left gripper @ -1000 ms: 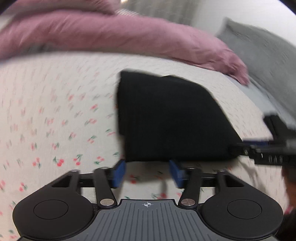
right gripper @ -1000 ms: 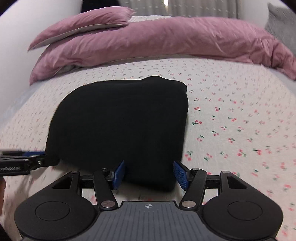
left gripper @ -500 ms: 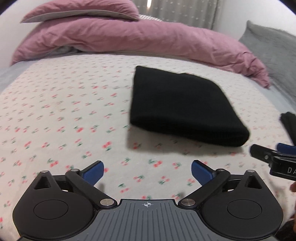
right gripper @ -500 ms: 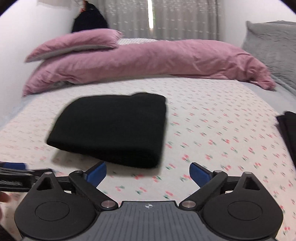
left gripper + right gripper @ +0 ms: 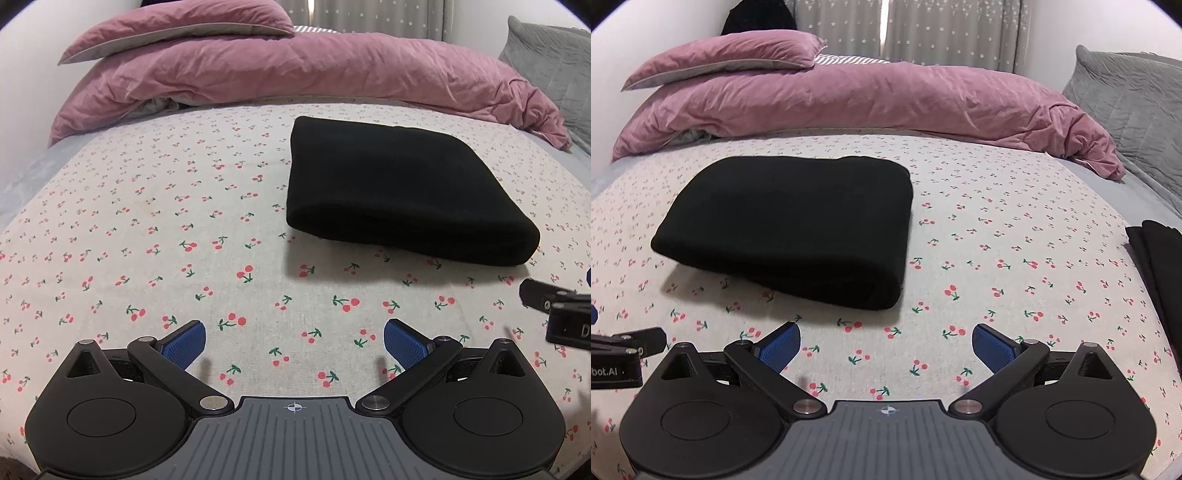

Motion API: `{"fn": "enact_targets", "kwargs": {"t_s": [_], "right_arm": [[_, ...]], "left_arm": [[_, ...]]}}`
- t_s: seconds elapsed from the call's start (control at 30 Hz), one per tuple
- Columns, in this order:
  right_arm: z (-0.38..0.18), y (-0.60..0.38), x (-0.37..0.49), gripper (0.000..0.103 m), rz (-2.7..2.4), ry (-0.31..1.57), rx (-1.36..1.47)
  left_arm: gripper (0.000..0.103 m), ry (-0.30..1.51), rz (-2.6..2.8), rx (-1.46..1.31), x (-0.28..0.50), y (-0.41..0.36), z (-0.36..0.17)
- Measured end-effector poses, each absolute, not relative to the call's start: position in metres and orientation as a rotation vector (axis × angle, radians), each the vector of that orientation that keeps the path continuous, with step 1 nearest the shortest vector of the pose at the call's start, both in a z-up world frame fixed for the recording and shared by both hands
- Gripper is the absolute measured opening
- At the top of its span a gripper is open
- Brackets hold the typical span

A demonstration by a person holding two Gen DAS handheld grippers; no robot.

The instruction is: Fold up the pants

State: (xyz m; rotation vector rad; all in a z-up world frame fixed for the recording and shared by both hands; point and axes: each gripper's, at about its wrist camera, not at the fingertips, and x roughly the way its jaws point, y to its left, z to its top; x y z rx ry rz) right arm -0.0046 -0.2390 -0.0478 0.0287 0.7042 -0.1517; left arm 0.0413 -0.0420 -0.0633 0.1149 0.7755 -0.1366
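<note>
- Nearest to me, my left gripper (image 5: 293, 341) has its blue pads (image 5: 181, 345) wide apart, and only the cherry-print sheet (image 5: 147, 221) shows between them.
- My right gripper (image 5: 886, 345) is opening the last bit; between its pads (image 5: 779, 345) there is nothing, only the sheet.
- Each gripper appears at the side edge of the other's view, so they are close together over the near edge of the bed.
- Just beyond them lie the black pants (image 5: 790, 218), folded into a thick flat packet on the middle of the bed, with the rounded fold toward me. No pad touches it.
- At the right edge of the bed I see another dark cloth (image 5: 1160, 266); what it is I cannot tell.
- Along the far edge lie the pink duvet (image 5: 295, 70) and a pink pillow (image 5: 727, 59).
- I judge the fold is done. The risk now: if I pull back low, a finger may catch the near fold and drag the upper layers open, because soft cloth slides easily on itself.
</note>
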Motion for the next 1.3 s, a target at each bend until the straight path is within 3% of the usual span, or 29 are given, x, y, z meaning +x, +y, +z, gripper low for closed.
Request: {"fn": "enact_targets", "kwargs": {"t_s": [1.3], "right_arm": [[-0.0542,-0.2399,-0.0035,0.1,-0.106,0.744,0.103]], "left_arm": [[0.103,0.767,-0.131,0.132,0.0399,-0.044,-0.0671]]}}
